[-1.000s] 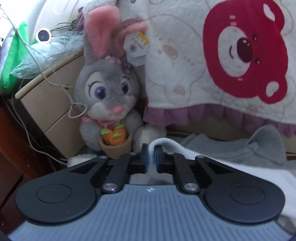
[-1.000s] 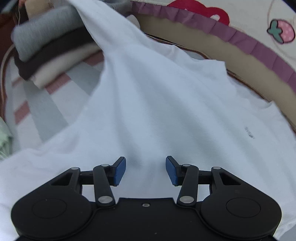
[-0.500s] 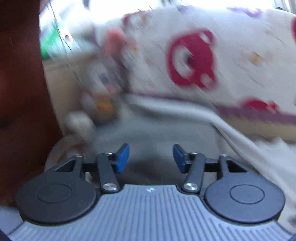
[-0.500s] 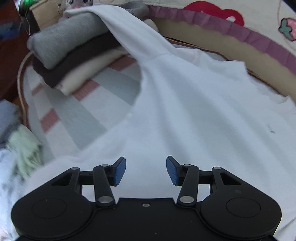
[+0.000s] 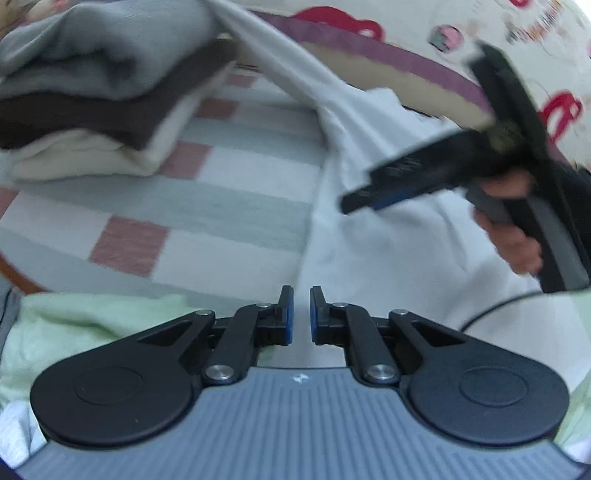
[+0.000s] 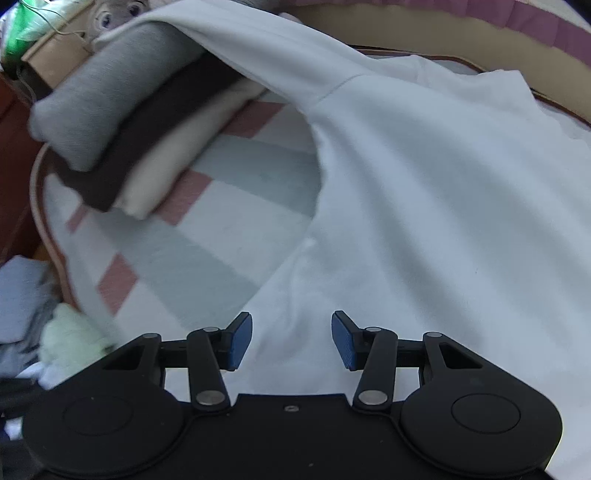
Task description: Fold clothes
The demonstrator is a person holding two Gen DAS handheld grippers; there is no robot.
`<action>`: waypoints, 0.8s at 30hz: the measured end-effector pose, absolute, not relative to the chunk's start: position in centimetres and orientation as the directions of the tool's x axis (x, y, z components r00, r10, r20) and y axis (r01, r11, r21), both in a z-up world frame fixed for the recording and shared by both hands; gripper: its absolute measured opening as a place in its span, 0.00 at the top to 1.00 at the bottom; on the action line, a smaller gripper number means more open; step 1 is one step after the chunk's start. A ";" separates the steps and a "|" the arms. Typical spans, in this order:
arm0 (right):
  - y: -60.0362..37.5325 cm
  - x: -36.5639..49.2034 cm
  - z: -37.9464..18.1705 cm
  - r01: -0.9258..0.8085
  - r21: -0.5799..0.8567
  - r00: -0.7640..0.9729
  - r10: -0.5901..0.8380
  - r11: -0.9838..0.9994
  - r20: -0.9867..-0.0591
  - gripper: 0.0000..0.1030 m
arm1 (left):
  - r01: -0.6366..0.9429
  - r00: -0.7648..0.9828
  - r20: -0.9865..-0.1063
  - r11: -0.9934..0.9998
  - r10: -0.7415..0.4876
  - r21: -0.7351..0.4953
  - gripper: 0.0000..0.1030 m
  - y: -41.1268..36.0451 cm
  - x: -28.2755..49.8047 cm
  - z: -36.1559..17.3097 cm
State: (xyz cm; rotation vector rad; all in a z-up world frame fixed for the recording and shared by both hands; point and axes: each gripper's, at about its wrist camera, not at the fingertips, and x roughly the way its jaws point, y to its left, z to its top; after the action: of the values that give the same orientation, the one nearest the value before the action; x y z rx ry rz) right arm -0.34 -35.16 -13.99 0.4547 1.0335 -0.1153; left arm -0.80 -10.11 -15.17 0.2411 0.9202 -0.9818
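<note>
A white T-shirt (image 6: 424, 192) lies spread on the checked bed sheet (image 6: 236, 206), one sleeve draped up over a stack of folded clothes (image 6: 122, 122). The shirt also shows in the left wrist view (image 5: 388, 236). My left gripper (image 5: 301, 308) hovers at the shirt's lower left edge, its jaws nearly closed with a narrow gap and nothing between them. My right gripper (image 6: 291, 339) is open and empty just above the shirt's lower part; it also shows in the left wrist view (image 5: 354, 201), held by a hand.
The folded stack (image 5: 96, 96) is grey on top, dark brown, then cream. A pale green cloth (image 5: 74, 321) lies at the near left. A padded headboard with a purple frill (image 5: 388, 55) runs along the back. A plush rabbit (image 6: 118, 11) sits behind the stack.
My left gripper let go of the shirt sleeve by the plush rabbit, swung down to the shirt's lower edge and narrowed its jaws again. The sleeve stays draped on the stack. My right gripper stayed open.
</note>
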 end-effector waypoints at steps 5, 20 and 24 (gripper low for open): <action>-34.5 -0.3 -14.2 0.236 0.241 0.533 0.083 0.941 -0.842 0.96 | 0.832 0.249 -0.769 0.536 -0.588 -0.141 0.89 -10.8 -2.4 -15.7; -39.4 -4.1 -11.4 0.218 0.661 0.737 0.323 0.718 -0.594 0.96 | 0.789 0.060 -0.647 0.433 -0.760 -0.436 0.68 -12.5 3.4 -15.5; -39.5 -3.8 -11.2 0.197 0.680 0.743 0.345 0.706 -0.573 0.96 | 0.794 0.099 -0.683 0.472 -0.723 -0.384 0.58 -13.5 3.4 -16.5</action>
State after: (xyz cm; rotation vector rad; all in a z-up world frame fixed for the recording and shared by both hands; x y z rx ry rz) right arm -3.80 -39.48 -11.17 0.8011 0.7485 0.0912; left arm 3.42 -13.51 -16.54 0.0893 0.9509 -1.1240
